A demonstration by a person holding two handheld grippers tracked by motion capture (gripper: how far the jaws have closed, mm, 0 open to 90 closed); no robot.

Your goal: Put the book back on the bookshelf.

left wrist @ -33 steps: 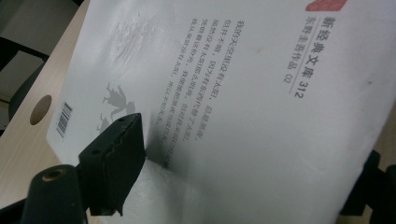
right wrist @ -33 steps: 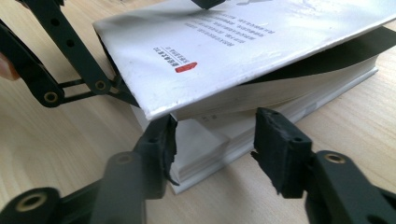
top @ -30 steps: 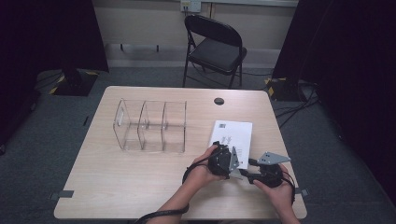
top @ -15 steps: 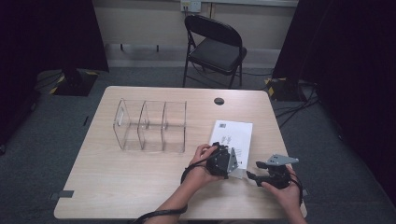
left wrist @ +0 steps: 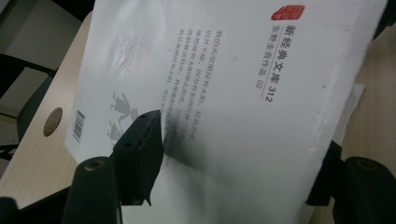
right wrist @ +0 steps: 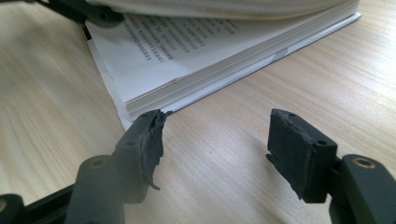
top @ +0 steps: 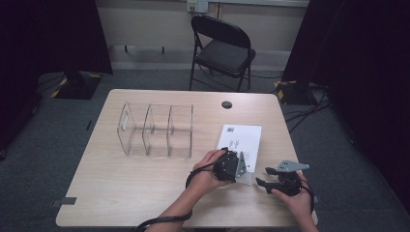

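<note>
White book [top: 240, 141] — one — cover between left claw [left wrist: 233, 154]; right claw [right wrist: 224, 149] open, empty.

On your bench [top: 121, 193]: one clear three-compartment organizer [top: 154, 129], upright, left of centre; one dark round grommet hole [top: 226, 104] near the far edge. Beyond it: one black folding chair [top: 221, 50].

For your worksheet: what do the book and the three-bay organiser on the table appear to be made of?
Book: paper, with a smooth white card cover, probably matt; stacked page edges show in the right gripper view. Organiser: clear rigid plastic, likely acrylic; the table shows through its walls.
</note>
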